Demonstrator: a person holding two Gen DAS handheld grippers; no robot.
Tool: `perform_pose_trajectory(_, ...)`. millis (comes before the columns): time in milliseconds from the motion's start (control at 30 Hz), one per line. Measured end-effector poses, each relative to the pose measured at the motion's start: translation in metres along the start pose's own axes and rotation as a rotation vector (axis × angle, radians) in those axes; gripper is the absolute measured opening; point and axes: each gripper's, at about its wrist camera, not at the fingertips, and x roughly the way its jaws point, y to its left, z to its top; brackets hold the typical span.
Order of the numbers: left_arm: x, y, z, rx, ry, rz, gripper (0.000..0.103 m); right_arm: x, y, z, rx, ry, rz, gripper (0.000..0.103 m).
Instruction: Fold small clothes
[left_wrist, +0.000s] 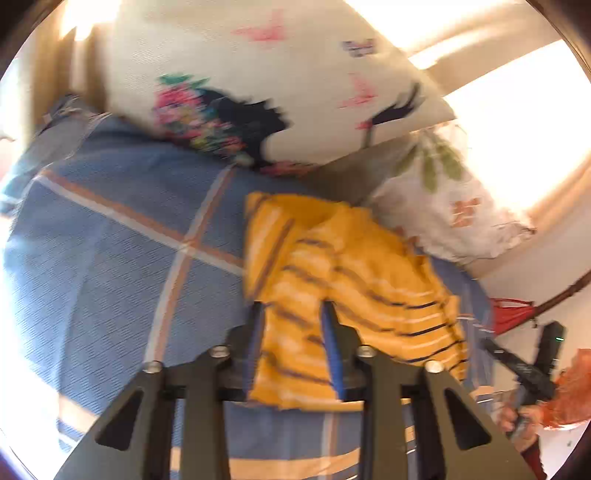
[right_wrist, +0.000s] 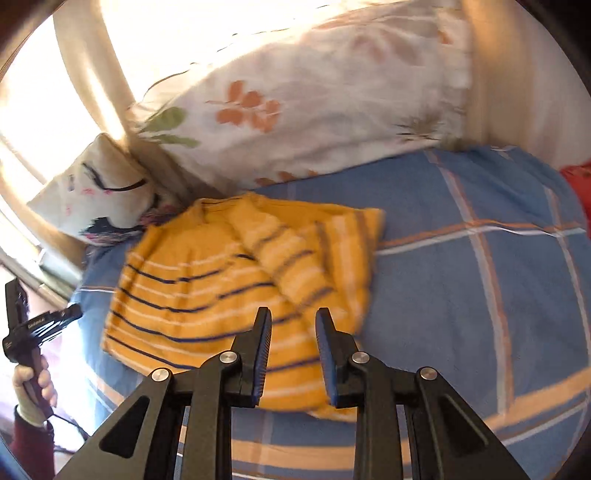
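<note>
A small yellow knit sweater (left_wrist: 343, 280) with dark and white stripes lies on the blue checked bedspread (left_wrist: 110, 258), partly folded with one sleeve laid across its body. My left gripper (left_wrist: 293, 314) is open above the sweater's near edge, holding nothing. In the right wrist view the sweater (right_wrist: 207, 280) lies left of centre on the bedspread (right_wrist: 461, 295). My right gripper (right_wrist: 293, 319) is open over its near right part, empty. The other gripper shows at the edge of each view, the right one (left_wrist: 532, 373) and the left one (right_wrist: 33, 328).
A cream pillow with a flower and dark print (left_wrist: 258, 81) and a white floral pillow (right_wrist: 303, 110) lie at the head of the bed, just beyond the sweater. A red item (right_wrist: 578, 184) sits at the bed's right edge. Bright window light washes out the background.
</note>
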Motion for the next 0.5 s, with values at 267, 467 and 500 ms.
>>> perform_pose_trajectory(267, 0.123, -0.069, 0.039, 0.147, 0.117, 0.013, 0.043, 0.114, 0.043, 0.036, -0.098, 0.123, -0.025, 0.027)
perform_pose_trajectory(467, 0.155, -0.021, 0.072, 0.025, 0.118, 0.117, 0.042, 0.14, 0.006, 0.071, -0.057, 0.098, -0.219, 0.027)
perform_pose_trajectory(500, 0.154, -0.013, 0.074, 0.0, 0.119, 0.101, 0.042, 0.142, -0.003, 0.074, -0.025, 0.1, -0.225, 0.027)
